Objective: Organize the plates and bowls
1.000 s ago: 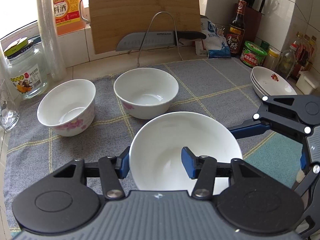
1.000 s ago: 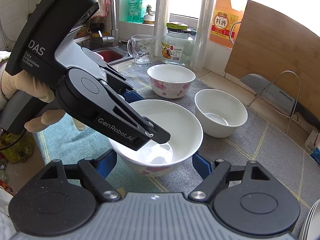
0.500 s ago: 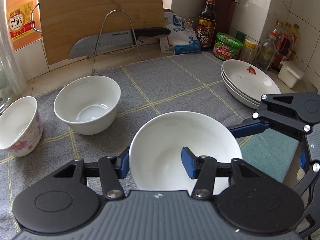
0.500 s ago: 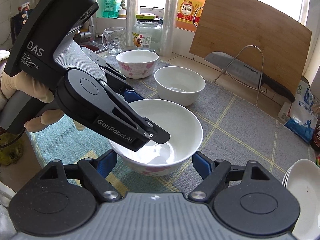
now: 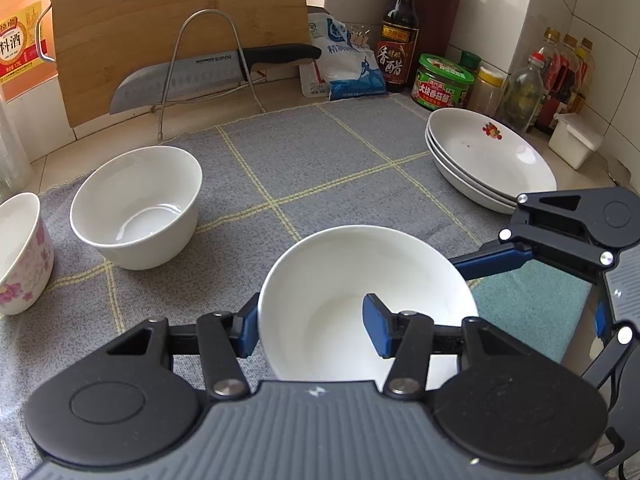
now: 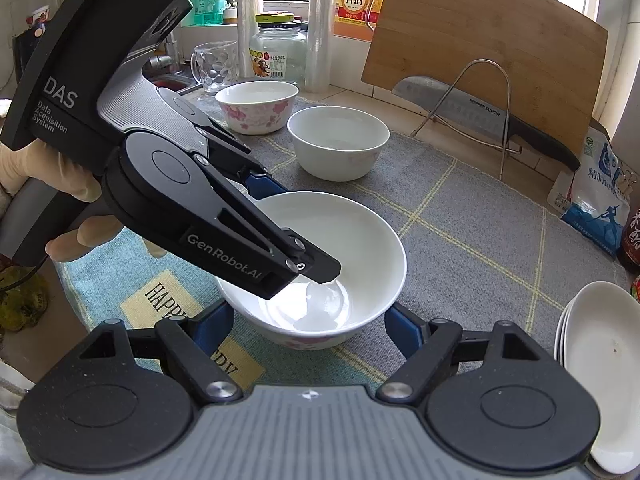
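My left gripper [image 5: 312,330] is shut on the near rim of a white bowl [image 5: 360,300], one finger inside and one outside, holding it above the grey mat. In the right wrist view the same bowl [image 6: 352,240] has a pink flower pattern low on its outside. My right gripper [image 6: 310,326] is open, its blue fingers to either side of the bowl's base, apart from it. A plain white bowl [image 5: 136,204] and a pink-flowered bowl [image 5: 20,252] stand on the mat at the left. A stack of white plates [image 5: 488,156] sits at the right.
A grey checked mat [image 5: 320,160] covers the counter. Behind it stand a wooden cutting board [image 5: 180,20], a knife [image 5: 208,72] on a wire rack, a salt bag [image 5: 344,64], sauce bottles and jars [image 5: 444,80]. A glass jar [image 6: 276,52] and mug [image 6: 212,64] stand by the sink.
Both grippers have moved to the right along the counter with the bowl still held in the left one. The two standing bowls slid left in view and the plate stack came closer.
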Motion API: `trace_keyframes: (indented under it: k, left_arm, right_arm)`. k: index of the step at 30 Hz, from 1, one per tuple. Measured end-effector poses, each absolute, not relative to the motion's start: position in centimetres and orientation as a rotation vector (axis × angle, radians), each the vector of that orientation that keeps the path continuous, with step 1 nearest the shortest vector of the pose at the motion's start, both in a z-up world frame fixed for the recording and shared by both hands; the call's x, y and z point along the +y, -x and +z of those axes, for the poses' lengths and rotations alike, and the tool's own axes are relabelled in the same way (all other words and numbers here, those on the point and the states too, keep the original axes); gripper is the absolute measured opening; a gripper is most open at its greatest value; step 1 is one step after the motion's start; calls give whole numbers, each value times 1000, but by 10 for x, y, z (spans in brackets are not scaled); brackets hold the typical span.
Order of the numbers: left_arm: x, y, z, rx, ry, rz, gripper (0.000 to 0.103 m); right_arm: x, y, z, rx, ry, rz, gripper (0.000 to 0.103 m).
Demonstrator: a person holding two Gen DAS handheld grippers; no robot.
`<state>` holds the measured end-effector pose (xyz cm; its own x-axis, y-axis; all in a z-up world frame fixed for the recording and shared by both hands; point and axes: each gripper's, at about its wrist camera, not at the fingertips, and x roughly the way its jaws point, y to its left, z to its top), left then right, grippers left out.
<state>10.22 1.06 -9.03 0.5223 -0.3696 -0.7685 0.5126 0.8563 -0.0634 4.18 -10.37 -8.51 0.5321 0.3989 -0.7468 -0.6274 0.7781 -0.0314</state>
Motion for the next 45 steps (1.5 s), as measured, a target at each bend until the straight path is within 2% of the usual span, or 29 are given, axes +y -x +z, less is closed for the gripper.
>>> trace_keyframes:
  k: [18, 19, 21, 24, 26, 34, 45]
  left_arm:
    - [9, -106, -97, 876, -169, -538, 54]
    - [9, -106, -97, 876, -168, -540, 56]
    - [11, -105, -95, 861, -166, -529, 81]
    - [14, -103, -87, 817, -170, -502, 93]
    - [17, -103, -83, 804, -176, -488, 99]
    - [36, -98, -73, 756, -142, -450, 101]
    - [65, -99, -70, 797, -78, -461, 101]
  right_arm:
    - [-106, -44, -90, 817, 298, 617, 86]
    - [-106, -44, -90, 818, 299, 618, 86]
    - [-107, -44, -90, 819, 300, 619, 89]
    - [-109, -43, -88, 811, 293, 628, 100]
    - [-112, -41, -83, 801, 273, 643, 103]
    - [-118, -46, -70, 774, 294, 631, 103]
    - [-116, -64, -53, 726, 346, 644, 103]
